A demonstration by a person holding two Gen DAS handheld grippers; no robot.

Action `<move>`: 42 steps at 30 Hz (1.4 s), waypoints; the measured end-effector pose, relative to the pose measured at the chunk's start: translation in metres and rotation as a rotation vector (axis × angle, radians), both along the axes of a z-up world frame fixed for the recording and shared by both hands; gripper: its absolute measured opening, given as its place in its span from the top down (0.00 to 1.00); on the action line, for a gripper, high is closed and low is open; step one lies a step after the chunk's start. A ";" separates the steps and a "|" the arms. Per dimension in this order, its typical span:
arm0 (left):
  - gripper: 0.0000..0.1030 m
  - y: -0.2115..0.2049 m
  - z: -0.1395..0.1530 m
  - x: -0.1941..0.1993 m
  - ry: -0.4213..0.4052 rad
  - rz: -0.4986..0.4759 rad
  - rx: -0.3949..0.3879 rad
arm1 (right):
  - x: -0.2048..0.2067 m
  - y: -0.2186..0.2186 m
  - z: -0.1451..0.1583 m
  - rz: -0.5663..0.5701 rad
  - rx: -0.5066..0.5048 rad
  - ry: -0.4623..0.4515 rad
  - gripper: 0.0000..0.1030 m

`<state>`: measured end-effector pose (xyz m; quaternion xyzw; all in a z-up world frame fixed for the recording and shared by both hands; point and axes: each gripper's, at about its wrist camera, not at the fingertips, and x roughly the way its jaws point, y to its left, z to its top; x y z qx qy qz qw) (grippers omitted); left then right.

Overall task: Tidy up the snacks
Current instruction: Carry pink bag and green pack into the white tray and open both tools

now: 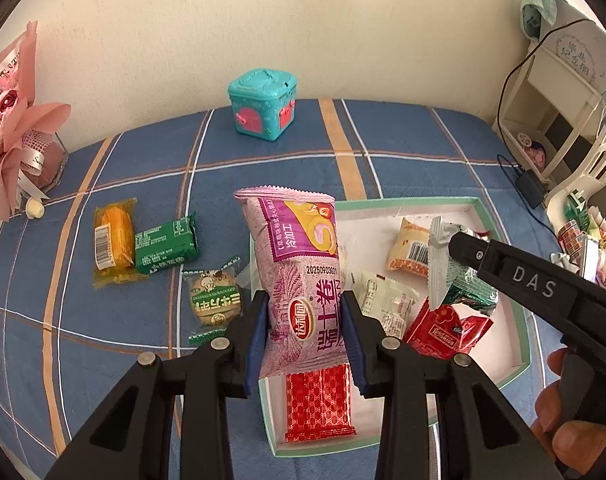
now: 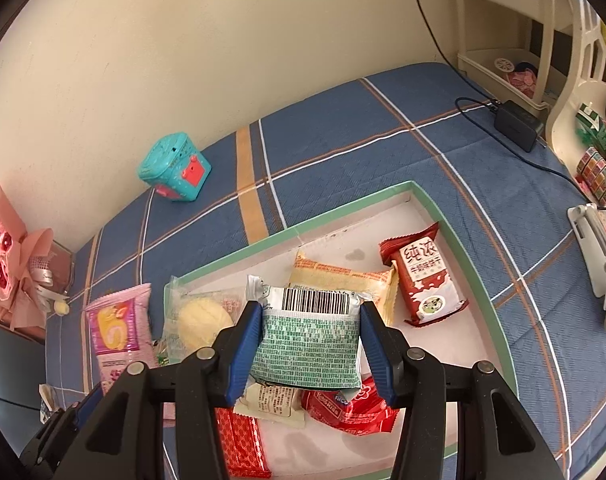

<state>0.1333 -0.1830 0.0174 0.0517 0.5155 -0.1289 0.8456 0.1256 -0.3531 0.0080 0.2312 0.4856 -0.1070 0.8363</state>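
Blue plaid cloth [image 1: 151, 168] under a white tray [image 1: 519, 320] of snacks.
Left view: left gripper [image 1: 305, 336] clamps a pink roll packet [image 1: 299, 276] upright over the tray's edge, long axis pointing away. Right view: right gripper [image 2: 311, 346] grips a green packet [image 2: 309, 344] above the tray, barcode end away.

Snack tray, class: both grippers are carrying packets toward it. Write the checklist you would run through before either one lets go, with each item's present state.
1. Left gripper shut on the pink roll-cake packet: ok.
2. Right gripper shut on the green-and-silver packet: ok.
3. Green-and-silver packet above the tray: ok.
4. Pink roll-cake packet fully over the tray: cannot tell; it hangs at the tray's left edge.
5. Bare tray floor left for both: ok, toward the far wall.
6. All snacks gathered: not ok; the orange packet, green bar and round biscuit packet lie on the cloth.
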 end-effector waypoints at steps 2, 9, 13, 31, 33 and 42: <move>0.64 0.000 -0.004 0.001 0.013 0.002 0.007 | 0.001 0.001 -0.001 0.005 0.000 0.006 0.49; 0.64 -0.006 -0.020 0.003 0.048 -0.008 0.038 | 0.005 0.008 -0.009 0.030 -0.010 0.036 0.49; 0.64 -0.006 -0.029 0.004 0.065 -0.002 0.050 | 0.010 0.013 -0.015 0.051 -0.016 0.055 0.49; 0.53 0.001 -0.046 0.011 0.122 0.032 0.041 | 0.016 0.027 -0.021 0.082 -0.049 0.098 0.47; 0.50 0.002 -0.044 0.011 0.120 0.036 0.038 | 0.016 0.028 -0.021 0.085 -0.055 0.102 0.47; 0.39 0.009 -0.031 0.012 0.098 0.055 0.005 | 0.015 0.034 -0.011 0.100 -0.085 0.094 0.43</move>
